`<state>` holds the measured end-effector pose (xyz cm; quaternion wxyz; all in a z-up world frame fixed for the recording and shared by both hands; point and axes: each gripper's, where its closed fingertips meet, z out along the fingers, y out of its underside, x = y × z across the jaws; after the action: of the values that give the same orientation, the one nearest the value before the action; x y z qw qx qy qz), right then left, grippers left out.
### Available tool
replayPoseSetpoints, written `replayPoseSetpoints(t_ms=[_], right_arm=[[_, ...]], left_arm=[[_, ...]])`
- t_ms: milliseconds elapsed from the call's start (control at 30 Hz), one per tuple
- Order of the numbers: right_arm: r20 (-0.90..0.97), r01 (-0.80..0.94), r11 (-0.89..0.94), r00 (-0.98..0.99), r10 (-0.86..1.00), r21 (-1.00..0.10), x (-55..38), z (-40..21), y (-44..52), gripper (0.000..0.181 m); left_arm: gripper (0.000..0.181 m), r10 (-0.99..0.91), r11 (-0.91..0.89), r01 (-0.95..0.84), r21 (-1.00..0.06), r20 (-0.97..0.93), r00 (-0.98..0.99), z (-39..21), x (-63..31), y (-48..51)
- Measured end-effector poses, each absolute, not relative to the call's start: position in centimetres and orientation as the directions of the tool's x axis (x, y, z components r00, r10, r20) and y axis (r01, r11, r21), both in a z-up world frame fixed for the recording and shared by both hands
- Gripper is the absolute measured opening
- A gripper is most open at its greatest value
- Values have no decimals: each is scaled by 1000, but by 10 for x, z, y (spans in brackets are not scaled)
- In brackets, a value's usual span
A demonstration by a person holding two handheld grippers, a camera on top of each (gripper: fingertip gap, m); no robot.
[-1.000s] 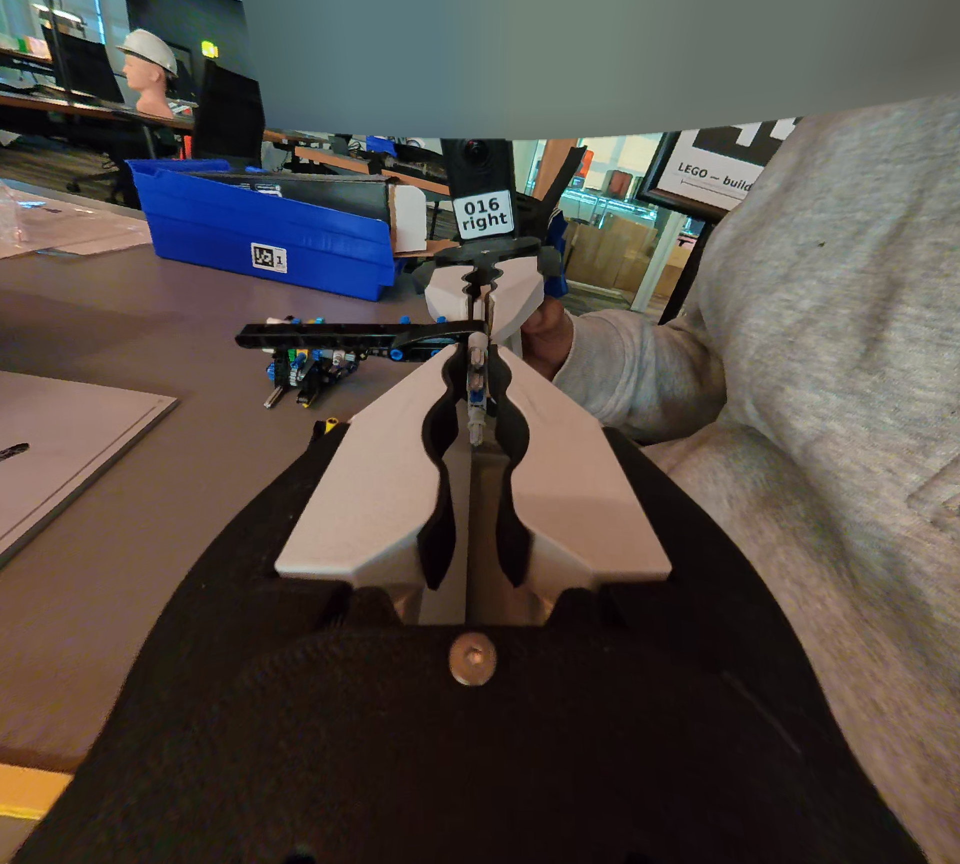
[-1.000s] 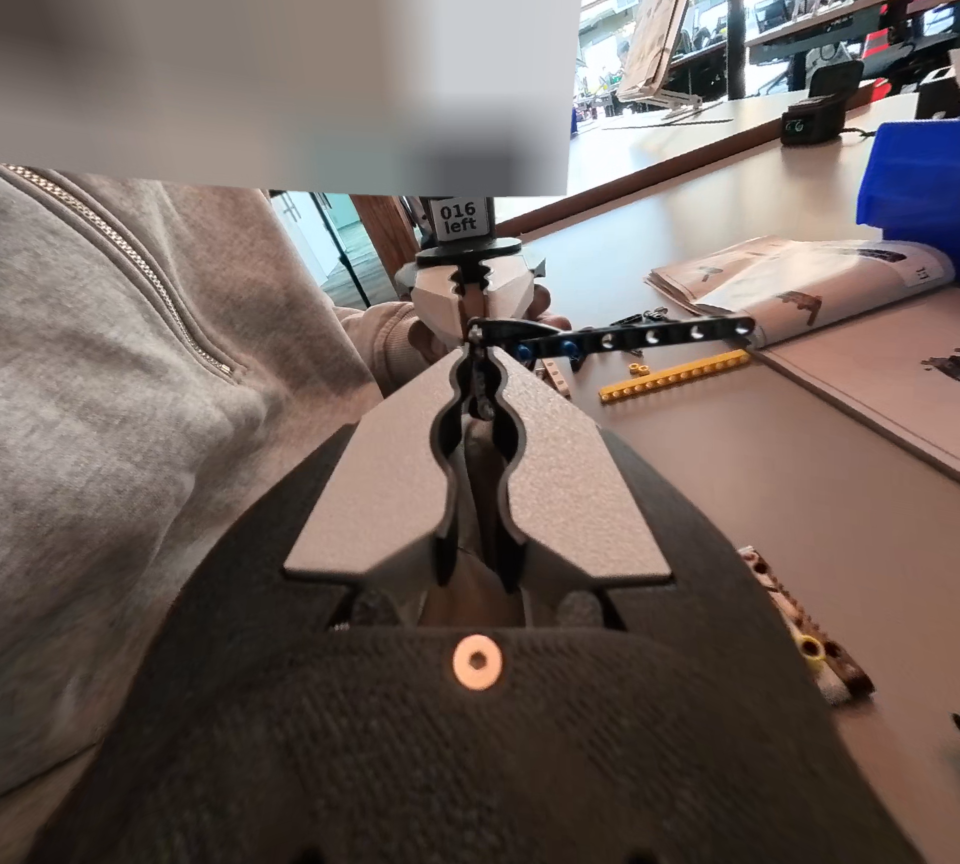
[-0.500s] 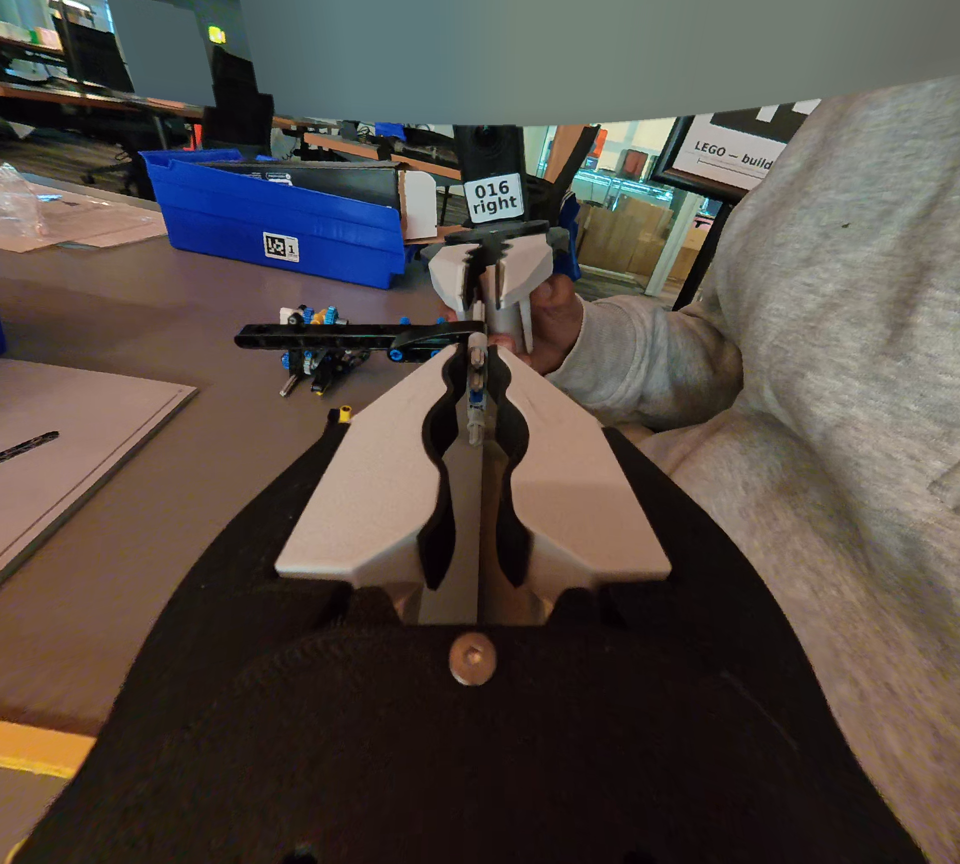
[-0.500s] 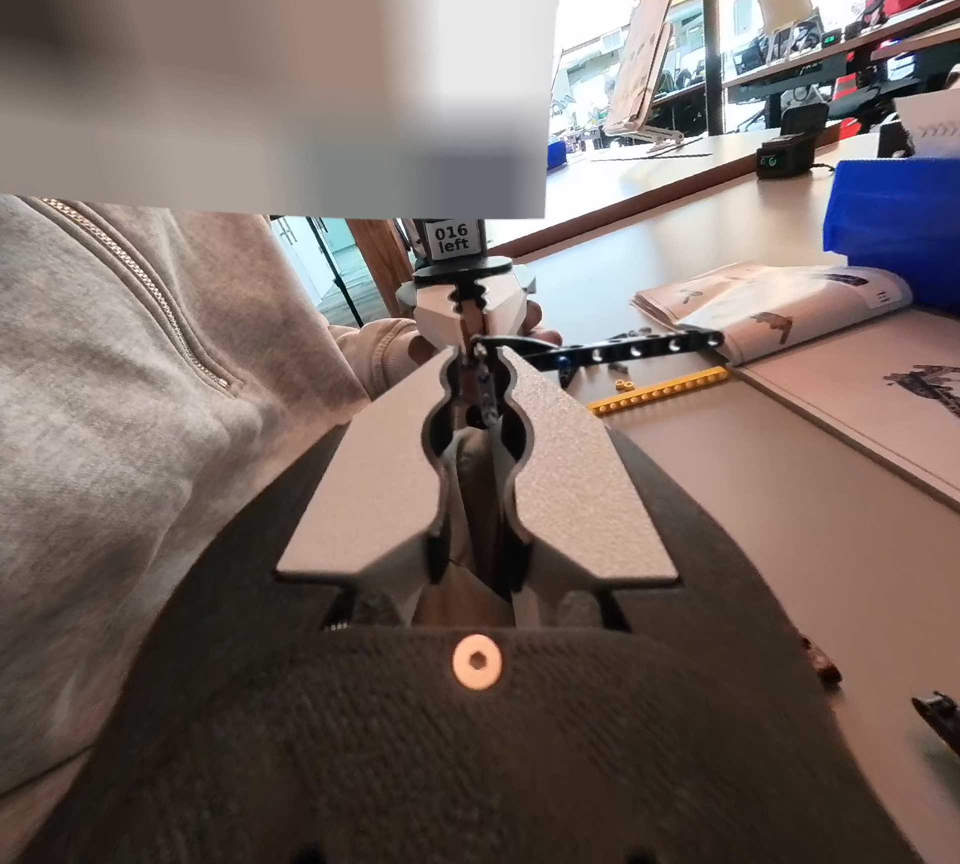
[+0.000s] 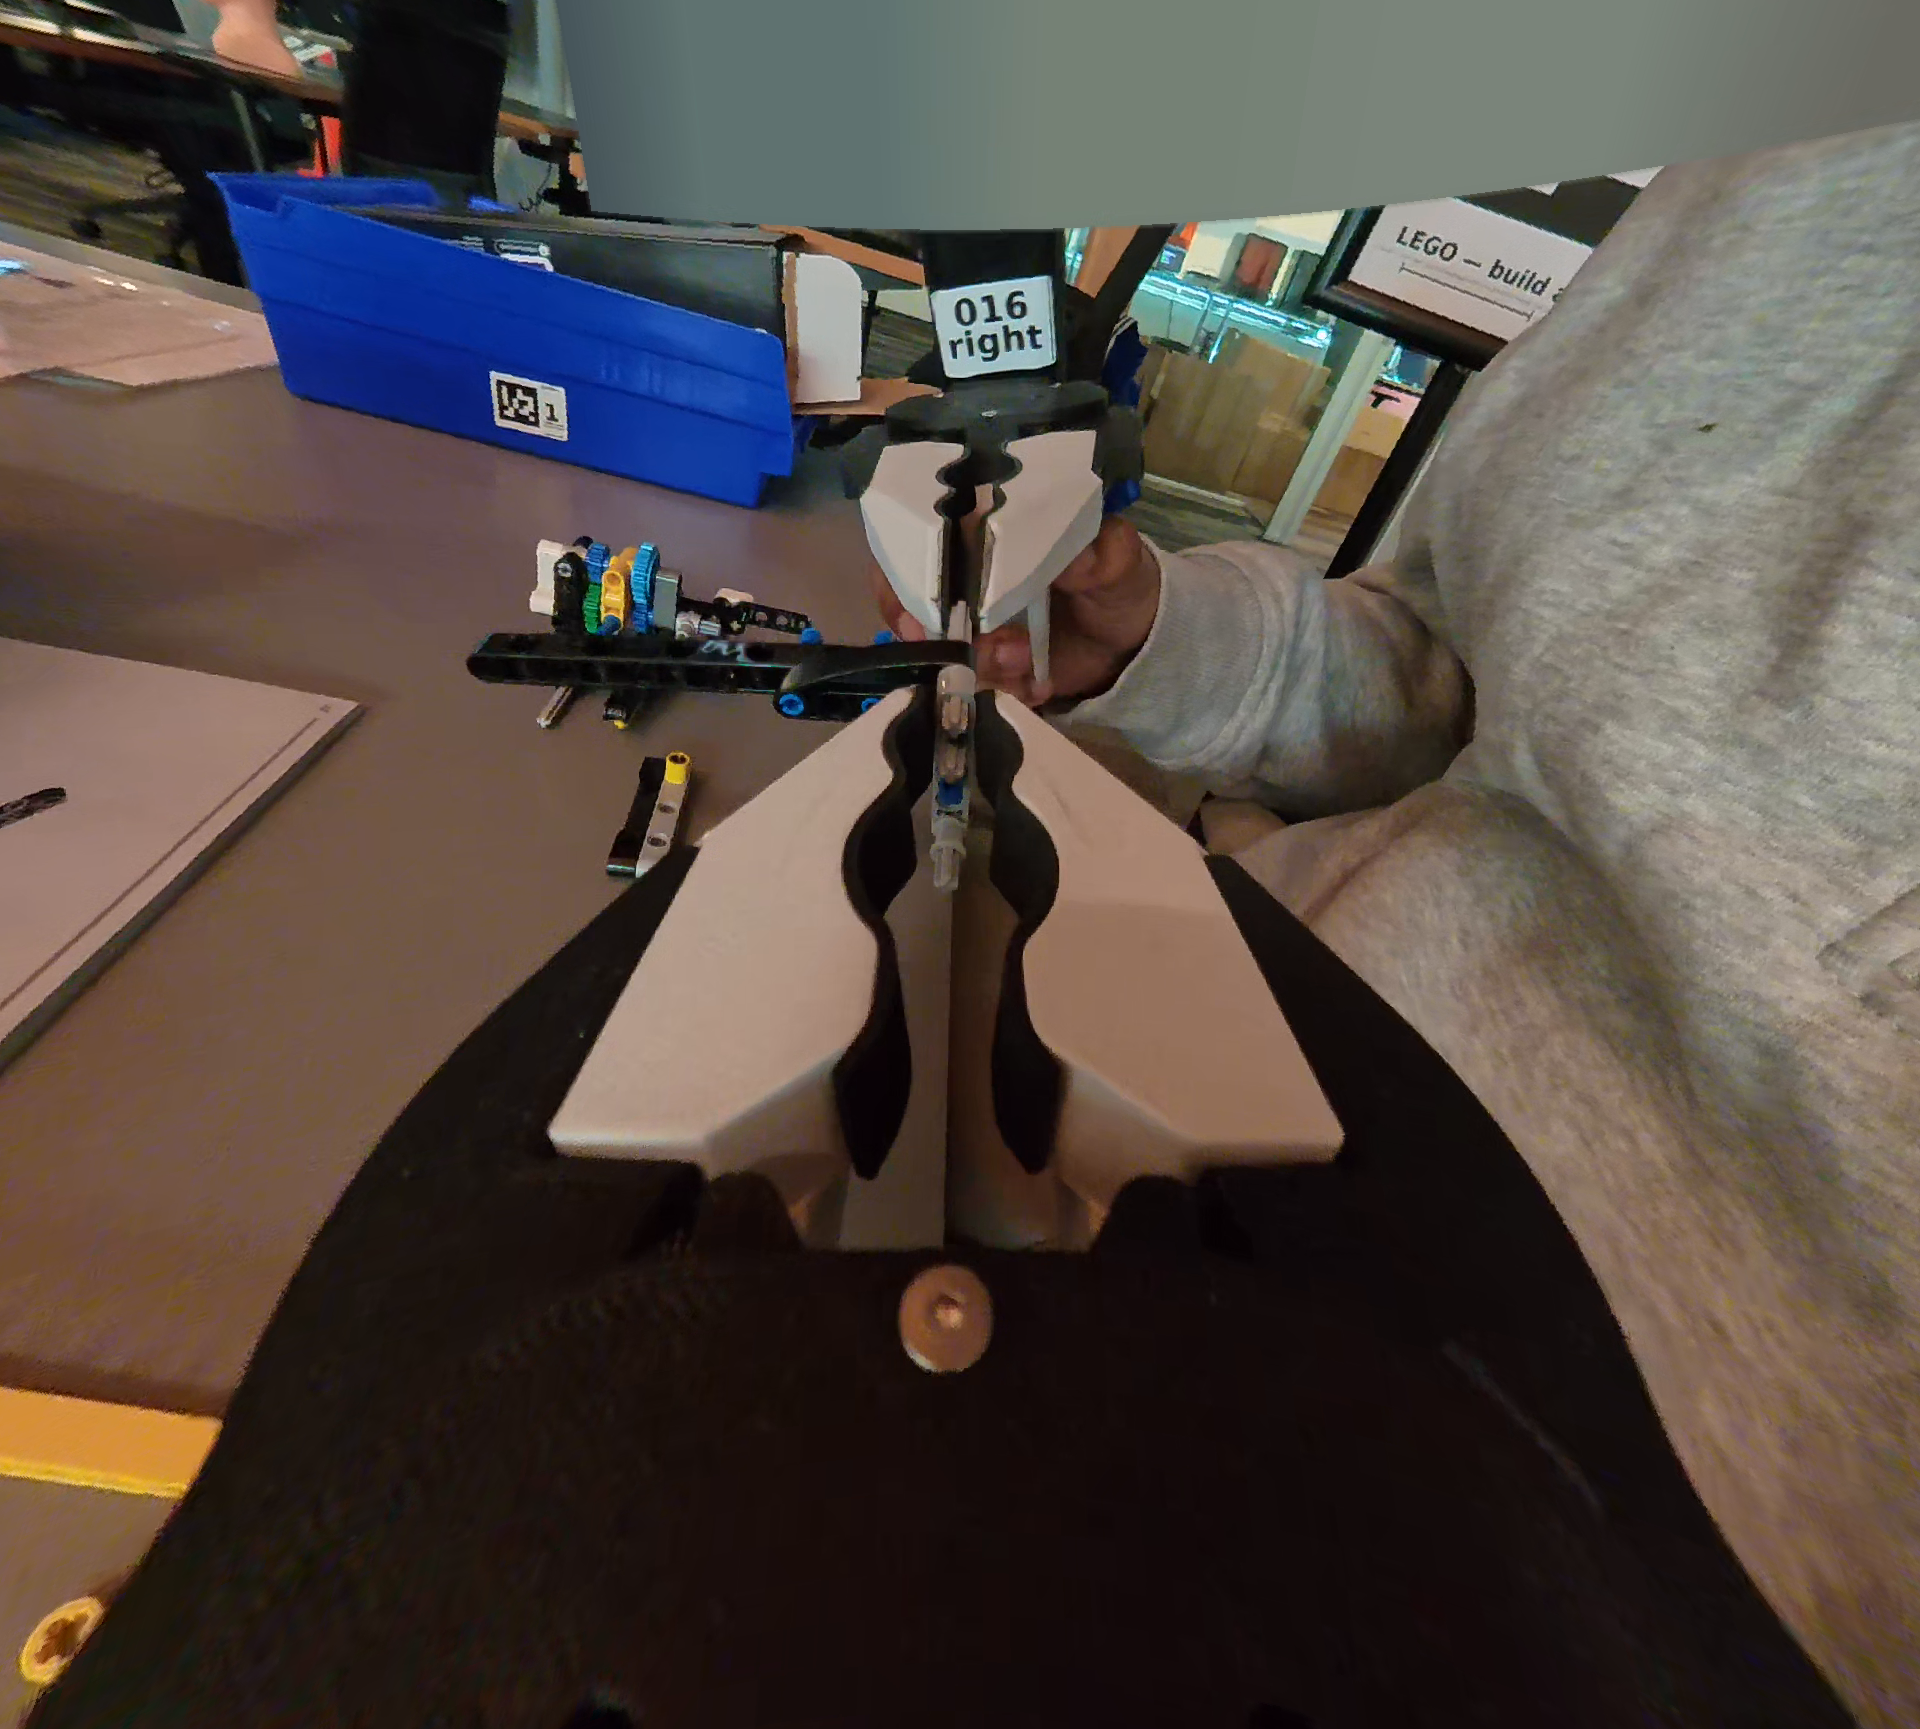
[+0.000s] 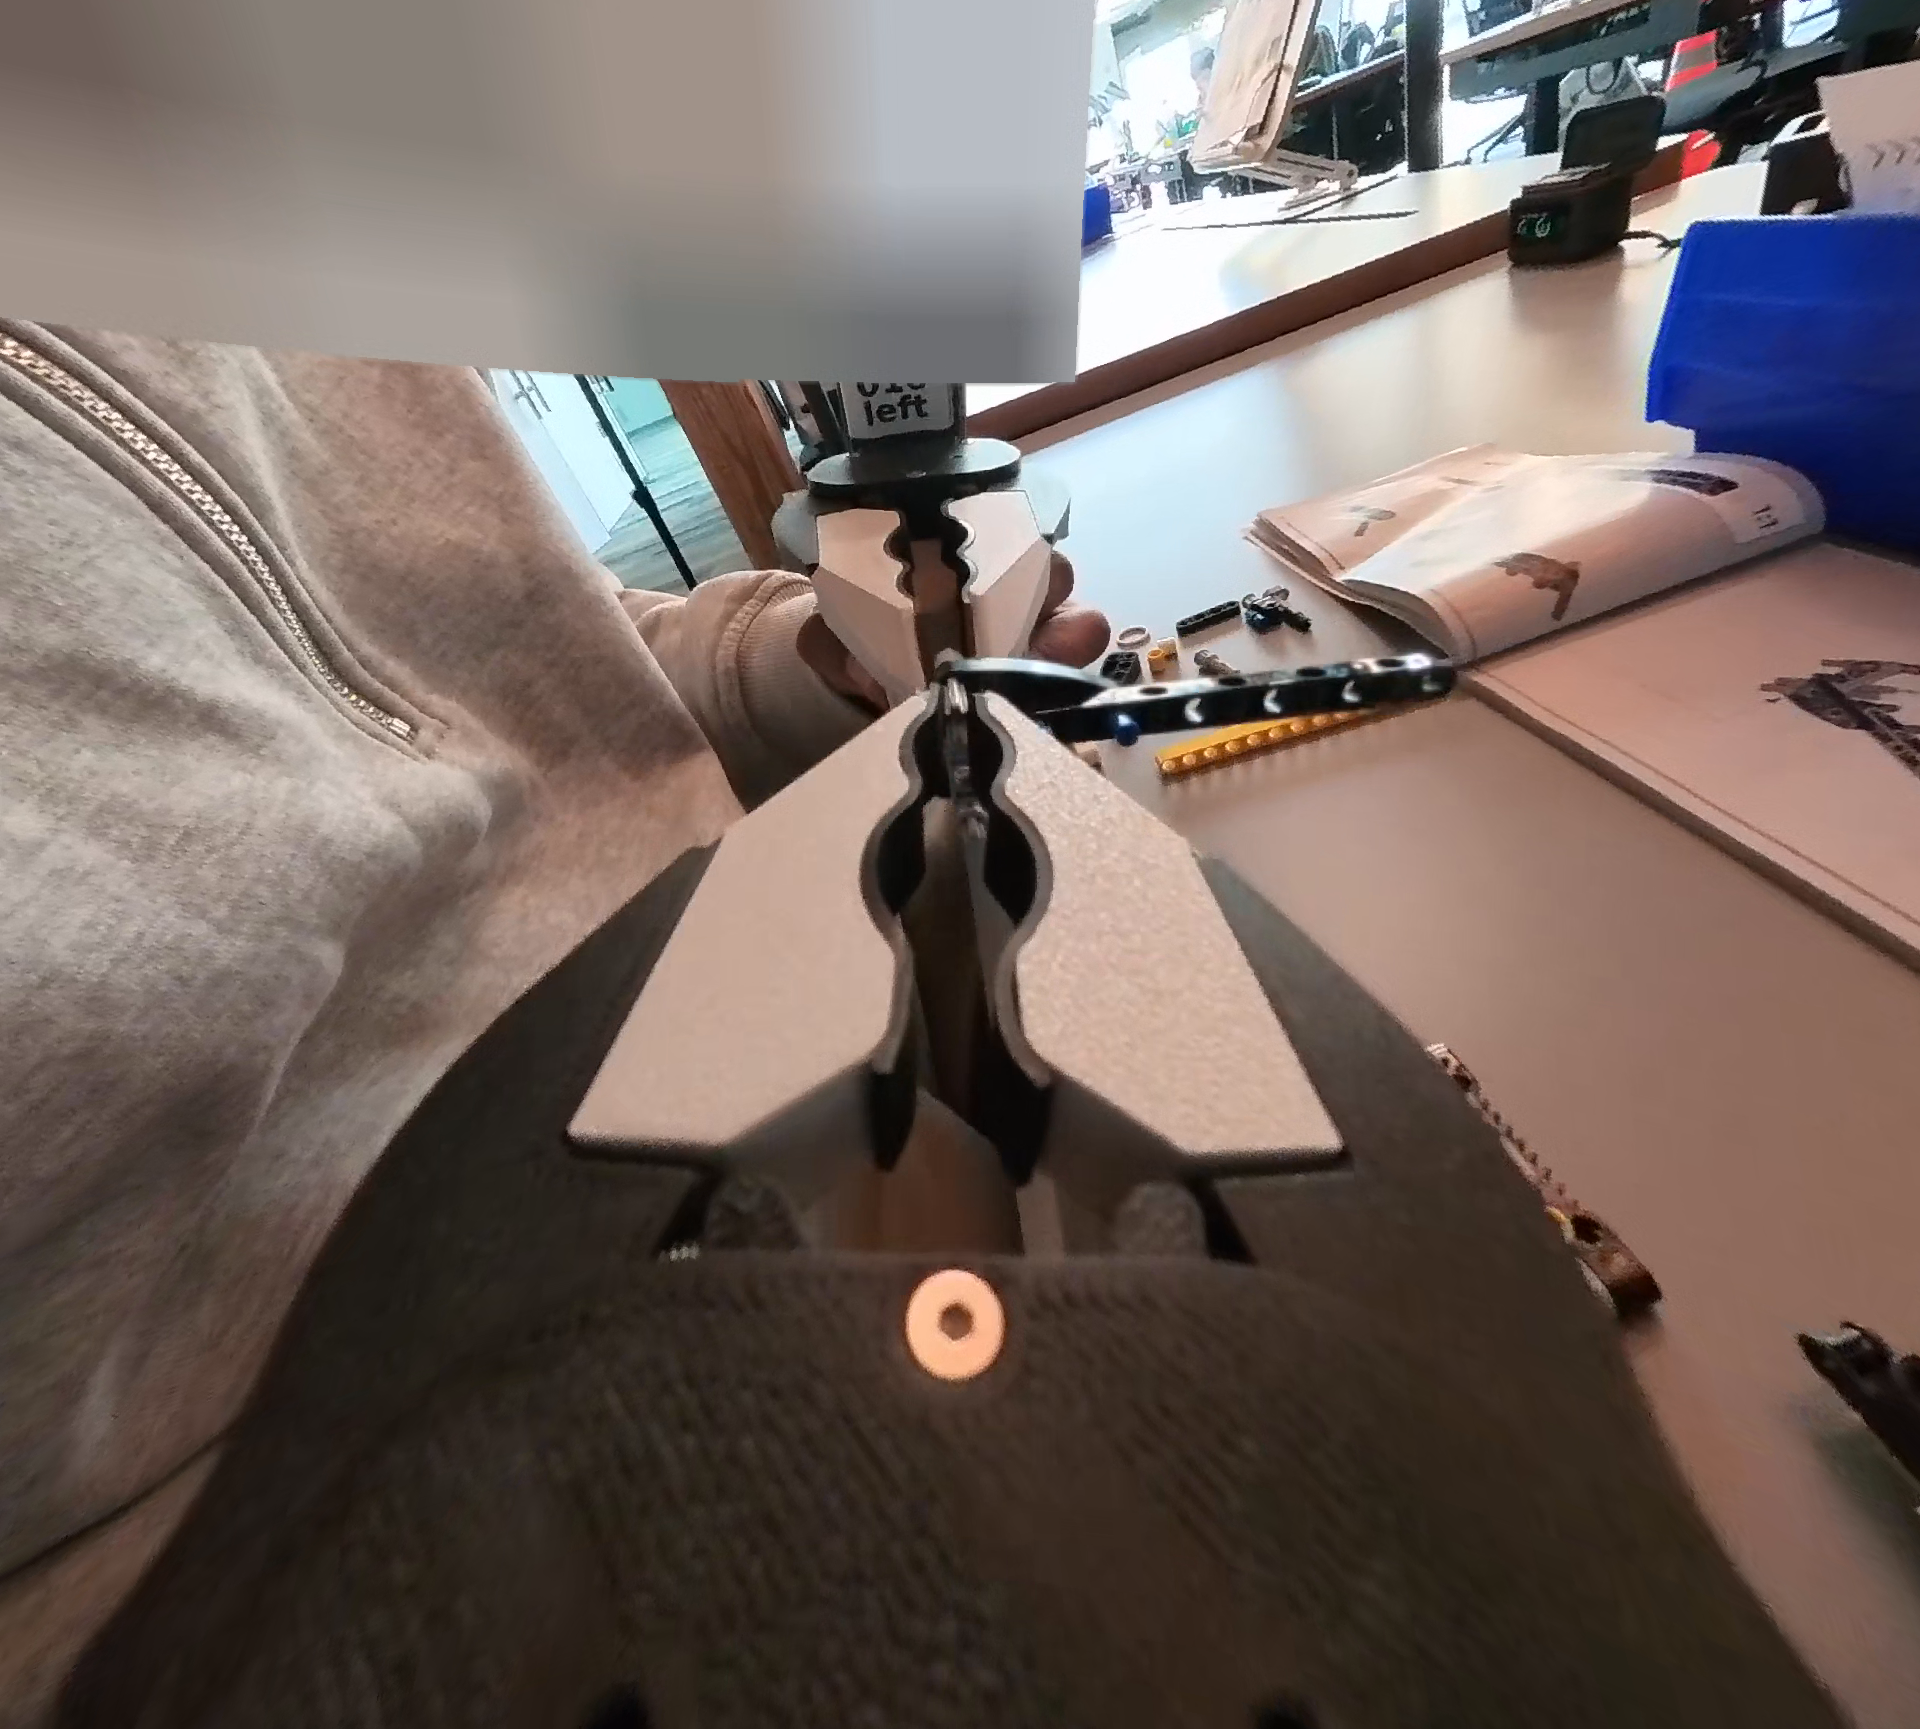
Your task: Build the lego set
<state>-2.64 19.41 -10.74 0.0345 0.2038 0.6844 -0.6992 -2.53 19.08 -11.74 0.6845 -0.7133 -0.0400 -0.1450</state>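
My left gripper (image 5: 954,705) is shut on a small grey and blue pin (image 5: 950,791) that stands between its fingers. My right gripper (image 6: 951,705) faces it tip to tip and is shut on the end of a long black beam with holes (image 6: 1262,697). The beam juts out sideways above the table and also shows in the left wrist view (image 5: 665,663). The pin's tip meets the beam's held end. Each gripper shows in the other's view, the right one (image 5: 971,625) and the left one (image 6: 940,645).
A blue bin (image 5: 520,360) stands at the back. A small gear assembly (image 5: 613,593) and a black and yellow piece (image 5: 655,812) lie on the table. A yellow beam (image 6: 1262,739), loose small parts (image 6: 1236,619), an open booklet (image 6: 1507,536) and a board (image 5: 135,806) are nearby. A grey sleeve (image 5: 1299,682) is close. The grippers are tip to tip, or close to it.
Both grippers stay shut and tip to tip. The pair has shifted a little over the table, so more of the tabletop and loose parts show. The beam points the same way.
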Motion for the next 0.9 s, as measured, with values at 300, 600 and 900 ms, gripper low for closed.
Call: replayPoseSetpoints(t_ms=[300, 600, 900], right_arm=[[-332, 329, -53, -913, 235, -943, -26, -108, 193, 3], [-321, 326, -23, -911, 260, -945, -28, -112, 192, 2], [-326, 333, -21, -906, 270, -943, -29, -113, 192, 2]], left_arm=[[3, -144, -65, 249, -966, 255, 956, -118, -24, 189], [3, -138, -75, 255, -964, 263, 955, -122, -26, 189], [3, -138, -74, 272, -959, 280, 950, -123, -26, 190]])
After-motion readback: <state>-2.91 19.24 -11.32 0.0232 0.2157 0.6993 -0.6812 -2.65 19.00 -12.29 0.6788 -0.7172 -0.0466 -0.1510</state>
